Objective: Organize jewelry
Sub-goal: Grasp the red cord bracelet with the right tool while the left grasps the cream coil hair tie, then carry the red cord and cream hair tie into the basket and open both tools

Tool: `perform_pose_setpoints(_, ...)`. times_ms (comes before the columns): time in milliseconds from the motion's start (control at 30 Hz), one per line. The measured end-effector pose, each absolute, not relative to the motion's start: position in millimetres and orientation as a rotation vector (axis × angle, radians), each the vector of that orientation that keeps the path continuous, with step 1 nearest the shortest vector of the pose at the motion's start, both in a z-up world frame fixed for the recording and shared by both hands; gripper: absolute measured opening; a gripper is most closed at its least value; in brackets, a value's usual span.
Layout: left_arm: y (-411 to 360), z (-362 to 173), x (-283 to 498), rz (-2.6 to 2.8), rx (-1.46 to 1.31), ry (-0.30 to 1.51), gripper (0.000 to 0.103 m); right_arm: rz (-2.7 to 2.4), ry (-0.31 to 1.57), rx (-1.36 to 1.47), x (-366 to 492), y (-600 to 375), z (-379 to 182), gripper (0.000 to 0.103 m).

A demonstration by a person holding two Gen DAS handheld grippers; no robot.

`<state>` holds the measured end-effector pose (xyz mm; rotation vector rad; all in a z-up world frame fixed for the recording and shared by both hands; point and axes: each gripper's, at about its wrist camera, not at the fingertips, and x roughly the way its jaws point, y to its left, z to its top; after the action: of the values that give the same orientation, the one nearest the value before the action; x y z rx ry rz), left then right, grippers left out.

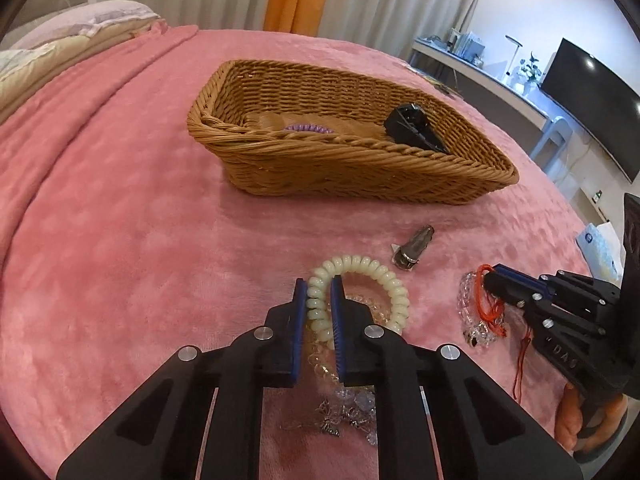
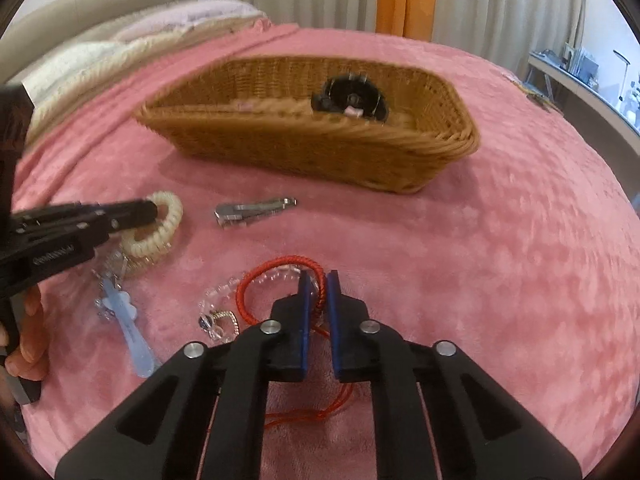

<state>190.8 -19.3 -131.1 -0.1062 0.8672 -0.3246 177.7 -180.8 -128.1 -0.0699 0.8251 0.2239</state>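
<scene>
My left gripper (image 1: 319, 286) is shut on a cream spiral hair tie (image 1: 384, 276) that lies on the pink blanket (image 1: 120, 240); it shows from the side as a black tool (image 2: 150, 210) in the right wrist view, clamped on the same hair tie (image 2: 158, 236). My right gripper (image 2: 318, 280) is shut on a red cord bracelet (image 2: 260, 276), beside a clear bead bracelet (image 2: 218, 294) and a small ring (image 2: 224, 318). The left wrist view shows the right gripper (image 1: 490, 276) on the red cord (image 1: 490, 312). Clear beads and small metal pieces (image 1: 344, 416) lie under my left gripper.
A wicker basket (image 1: 320, 160) stands farther back, holding a black hair claw (image 1: 412, 126) and a purple spiral tie (image 1: 308, 128). A metal clip (image 2: 254, 210) lies between basket and grippers. A pale blue hair clip (image 2: 128, 320) lies at the left. Pillows lie at the back left.
</scene>
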Motion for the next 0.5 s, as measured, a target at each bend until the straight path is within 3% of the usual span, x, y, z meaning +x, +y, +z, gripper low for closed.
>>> perform_pose_setpoints(500,-5.2,-104.3,166.0,-0.33,-0.165,0.689,0.01,0.284,0.627,0.105,152.9,-215.2,-93.6,0.004)
